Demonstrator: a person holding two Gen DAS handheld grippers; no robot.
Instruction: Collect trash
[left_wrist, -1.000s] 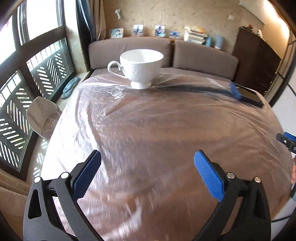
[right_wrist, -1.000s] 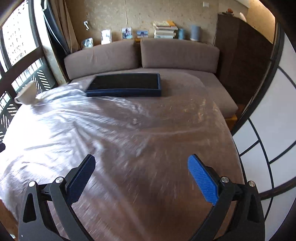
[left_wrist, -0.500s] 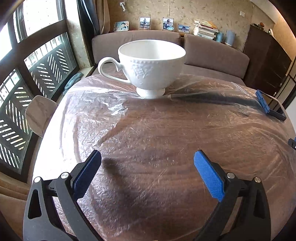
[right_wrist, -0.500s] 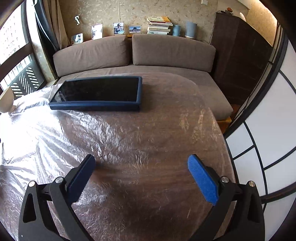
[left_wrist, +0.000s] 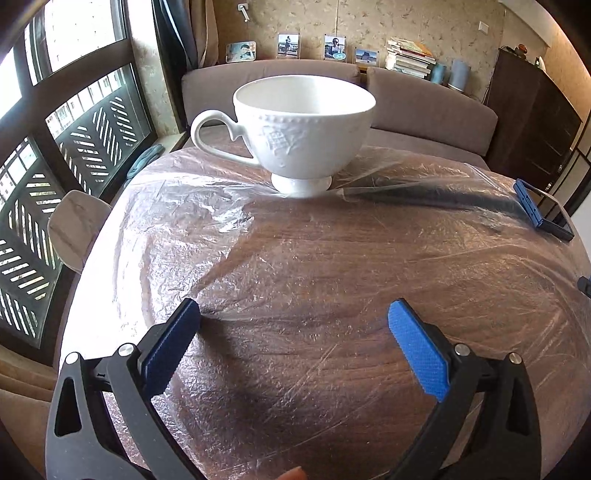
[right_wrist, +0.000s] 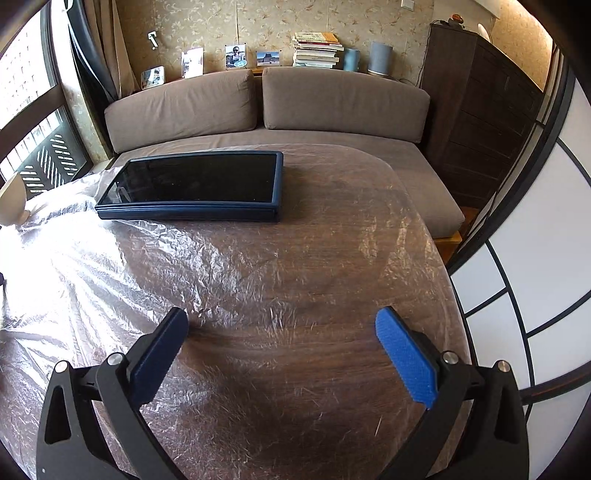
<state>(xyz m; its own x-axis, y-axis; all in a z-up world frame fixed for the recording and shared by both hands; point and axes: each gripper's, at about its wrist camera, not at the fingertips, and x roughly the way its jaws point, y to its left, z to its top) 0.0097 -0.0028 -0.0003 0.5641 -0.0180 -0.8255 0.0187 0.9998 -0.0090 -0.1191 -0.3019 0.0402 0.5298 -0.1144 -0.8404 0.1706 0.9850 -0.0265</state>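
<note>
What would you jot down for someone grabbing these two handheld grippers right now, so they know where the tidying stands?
Left gripper: jaws open, empty, low over the table.
Right gripper: jaws open, empty, also over the table.
Things: a thin clear plastic sheet is spread across the tabletop. A white teacup and a dark blue tray stand on it.
Done: nothing gripped or gathered that I can see.
Left: probably the plastic sheet is the trash; the cup and tray likely need lifting off first.
</note>
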